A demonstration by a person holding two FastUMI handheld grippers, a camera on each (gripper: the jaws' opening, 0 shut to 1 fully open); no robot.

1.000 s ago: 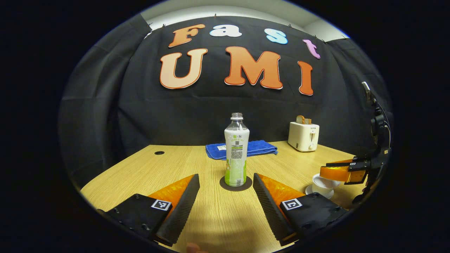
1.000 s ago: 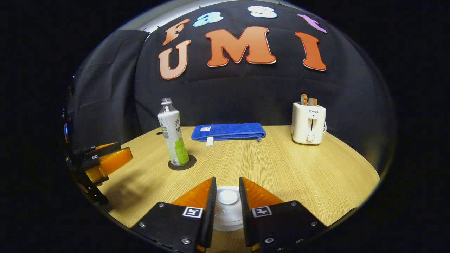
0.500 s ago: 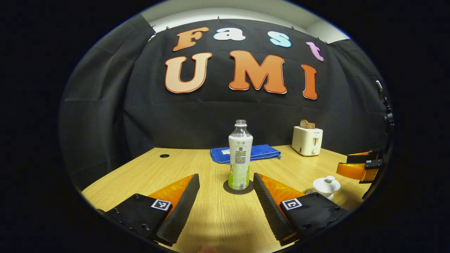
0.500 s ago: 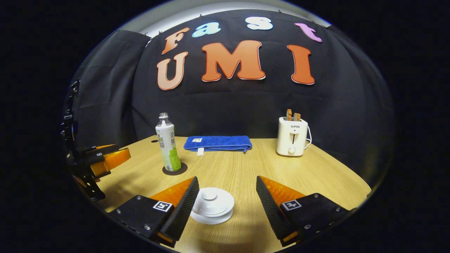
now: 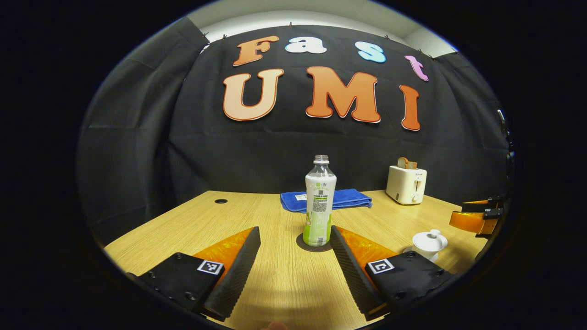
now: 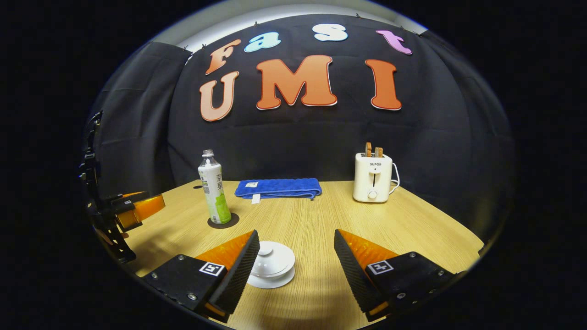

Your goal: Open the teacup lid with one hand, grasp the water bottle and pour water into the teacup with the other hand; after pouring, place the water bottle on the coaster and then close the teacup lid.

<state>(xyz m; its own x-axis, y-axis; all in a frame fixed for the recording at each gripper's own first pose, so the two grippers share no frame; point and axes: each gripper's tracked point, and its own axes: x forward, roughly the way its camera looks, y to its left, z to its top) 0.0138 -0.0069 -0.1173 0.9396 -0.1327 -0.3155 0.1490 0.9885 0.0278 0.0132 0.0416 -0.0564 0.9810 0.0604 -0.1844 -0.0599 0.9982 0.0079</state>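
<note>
Both grippers, left gripper (image 5: 293, 270) and right gripper (image 6: 293, 270), gaped wide; the lidded teacup (image 6: 271, 269) looked breakable, its knob the spot to pinch

Cloth-walled recording booth (image 5: 137, 151), wooden table (image 6: 412, 229)

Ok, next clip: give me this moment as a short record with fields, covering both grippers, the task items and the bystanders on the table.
left hand-held gripper: open, holding nothing
right hand-held gripper: open, holding nothing
water bottle: upright on dark round coaster, cap off
teacup: white, lid on, sitting on saucer
blue towel: folded, at back of table
toaster: white, two slices in slots, back right
table: light wood
task stage: looks finished
</note>
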